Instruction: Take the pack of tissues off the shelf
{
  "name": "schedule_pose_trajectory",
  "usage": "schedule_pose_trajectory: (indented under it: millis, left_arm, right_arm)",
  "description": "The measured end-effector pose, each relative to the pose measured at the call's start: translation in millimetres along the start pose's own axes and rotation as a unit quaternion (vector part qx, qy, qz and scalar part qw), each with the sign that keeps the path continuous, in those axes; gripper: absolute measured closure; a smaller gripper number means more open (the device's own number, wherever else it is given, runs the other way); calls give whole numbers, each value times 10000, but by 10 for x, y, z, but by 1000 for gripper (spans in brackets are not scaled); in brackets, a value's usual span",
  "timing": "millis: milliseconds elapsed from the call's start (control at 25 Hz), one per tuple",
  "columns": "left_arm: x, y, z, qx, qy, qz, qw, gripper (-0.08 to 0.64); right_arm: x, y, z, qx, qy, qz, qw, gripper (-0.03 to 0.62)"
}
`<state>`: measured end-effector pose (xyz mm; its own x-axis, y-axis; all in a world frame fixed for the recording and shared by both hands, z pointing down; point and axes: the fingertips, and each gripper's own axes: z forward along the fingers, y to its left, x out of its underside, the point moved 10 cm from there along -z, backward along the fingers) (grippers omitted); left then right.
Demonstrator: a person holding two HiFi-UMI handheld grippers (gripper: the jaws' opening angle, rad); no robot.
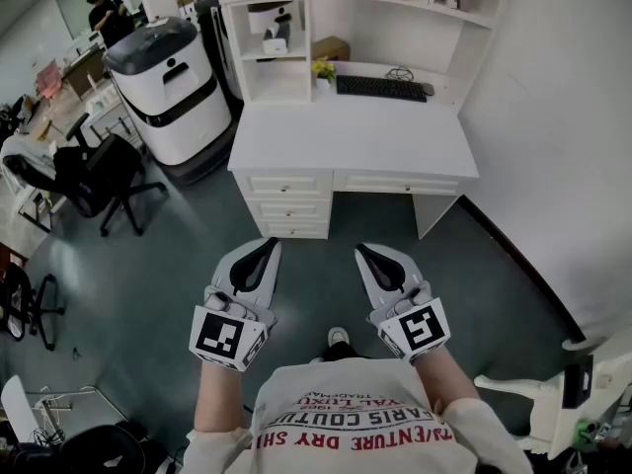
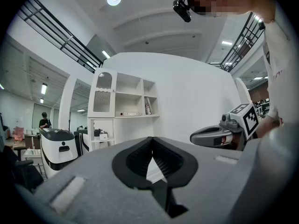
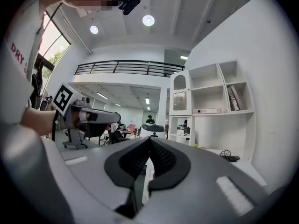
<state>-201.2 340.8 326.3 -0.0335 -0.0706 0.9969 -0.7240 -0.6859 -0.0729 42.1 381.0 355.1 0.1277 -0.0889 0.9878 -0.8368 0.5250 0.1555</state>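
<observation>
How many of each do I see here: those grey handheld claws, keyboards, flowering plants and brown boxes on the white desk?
Grippers: 2, left gripper and right gripper
Keyboard: 1
Flowering plant: 1
Cardboard box: 1
Total: 5

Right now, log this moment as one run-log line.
stance: facing white desk, apart from it | left gripper: shut, empty | right gripper: shut, empty | shelf unit: untouched

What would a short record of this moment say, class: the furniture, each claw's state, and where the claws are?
Furniture: white desk with a shelf unit above; keyboard on the desk.
Left claw: shut, empty.
Right claw: shut, empty.
Position: both over the floor, short of the desk.
Progress: shelf unit not yet reached.
</observation>
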Motion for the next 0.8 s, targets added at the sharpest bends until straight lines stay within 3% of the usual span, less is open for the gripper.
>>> schedule_pose_trajectory:
  millis: [440,680,720,800]
  left_arm:
    - [83,26,-87,-17,43,-79,10000,554]
    - [285,-26,-186,-33,195,-208,9996,554]
    - [300,-18,-200,-96,190,-204,9996,515]
    - [273,9,-229,-243,108,-150,9995,249]
  right_arm:
    - [-3,64,-9,29,-16,146,9999,591]
    - [224,166,-50,152,301,414,9986,591]
    - [243,189,-51,167,287,448,9984,591]
    - [271,223,-36,183,255,502,9982,591]
